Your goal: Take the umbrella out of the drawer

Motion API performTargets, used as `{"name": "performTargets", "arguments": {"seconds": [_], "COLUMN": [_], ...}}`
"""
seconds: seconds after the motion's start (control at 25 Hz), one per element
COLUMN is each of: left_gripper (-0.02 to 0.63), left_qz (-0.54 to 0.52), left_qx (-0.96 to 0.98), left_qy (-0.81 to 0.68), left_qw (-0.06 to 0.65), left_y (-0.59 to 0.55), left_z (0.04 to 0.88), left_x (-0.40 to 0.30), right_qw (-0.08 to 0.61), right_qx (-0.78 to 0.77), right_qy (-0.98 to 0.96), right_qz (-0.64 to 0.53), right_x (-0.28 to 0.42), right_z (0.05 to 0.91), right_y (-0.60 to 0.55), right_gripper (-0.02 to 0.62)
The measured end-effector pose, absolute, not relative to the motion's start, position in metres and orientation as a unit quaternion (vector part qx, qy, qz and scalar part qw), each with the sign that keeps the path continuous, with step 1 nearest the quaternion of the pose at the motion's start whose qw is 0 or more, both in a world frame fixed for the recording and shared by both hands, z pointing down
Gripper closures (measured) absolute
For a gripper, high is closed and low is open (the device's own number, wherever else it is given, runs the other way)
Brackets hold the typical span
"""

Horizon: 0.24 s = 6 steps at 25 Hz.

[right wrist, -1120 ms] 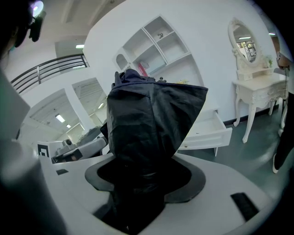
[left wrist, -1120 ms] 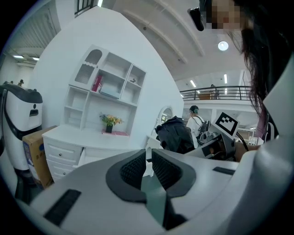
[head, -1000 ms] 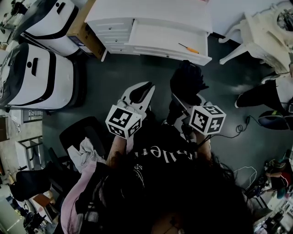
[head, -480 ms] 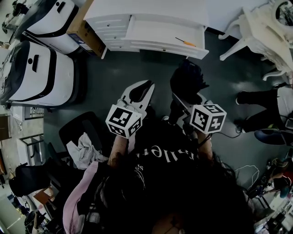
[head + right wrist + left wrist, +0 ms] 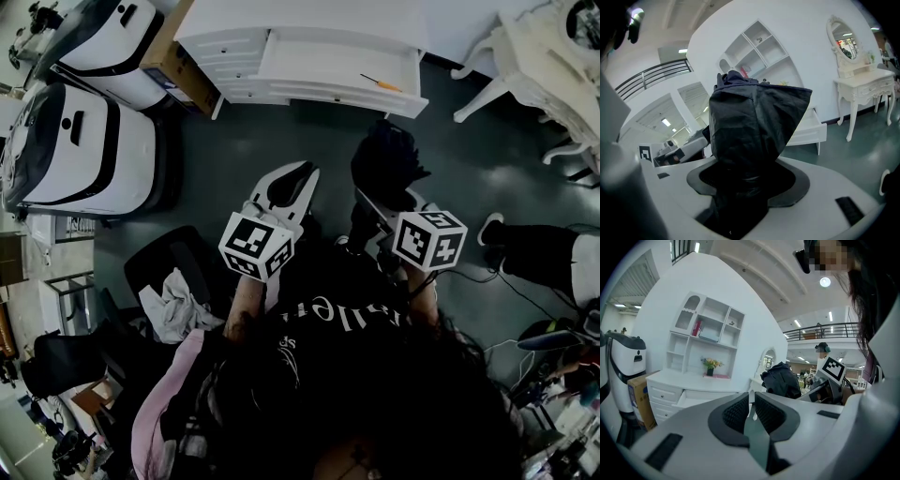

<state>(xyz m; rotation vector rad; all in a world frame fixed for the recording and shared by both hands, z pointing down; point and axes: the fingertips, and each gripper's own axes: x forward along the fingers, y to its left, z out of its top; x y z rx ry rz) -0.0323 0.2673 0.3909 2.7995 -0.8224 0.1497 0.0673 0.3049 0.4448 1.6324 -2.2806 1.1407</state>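
Far off stands the open white wooden drawer [image 5: 328, 61]. Right gripper [image 5: 373, 211] clamps the folded black fabric umbrella [image 5: 386, 161]; left gripper [image 5: 302, 173] is closed, empty. Removal seems done; next, set it down.

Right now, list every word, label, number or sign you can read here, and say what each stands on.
"lle": the only legible fragment of white lettering on the person's black shirt; the rest is hidden.
Sign beside the white machine: too small to read.
Cardboard box print: blurred.
Left cube, right cube: square markers only, no words.
Black umbrella held by the right gripper: no print seen.
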Motion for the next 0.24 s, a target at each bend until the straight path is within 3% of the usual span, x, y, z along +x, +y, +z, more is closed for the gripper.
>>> {"name": "performTargets", "arguments": {"seconds": [0.24], "left_gripper": [0.572], "left_qz": [0.053], "left_qx": [0.952], "left_qy": [-0.281], "left_qw": [0.109], "left_y": [0.2734], "left_z": [0.3924], "left_x": [-0.0290], "right_qw": [0.058], "right_qx": [0.540], "right_qy": [-0.751], "right_qz": [0.376], "right_x": [0.0724], "right_z": [0.4473], "right_y": [0.3102], "right_gripper": [0.318]}}
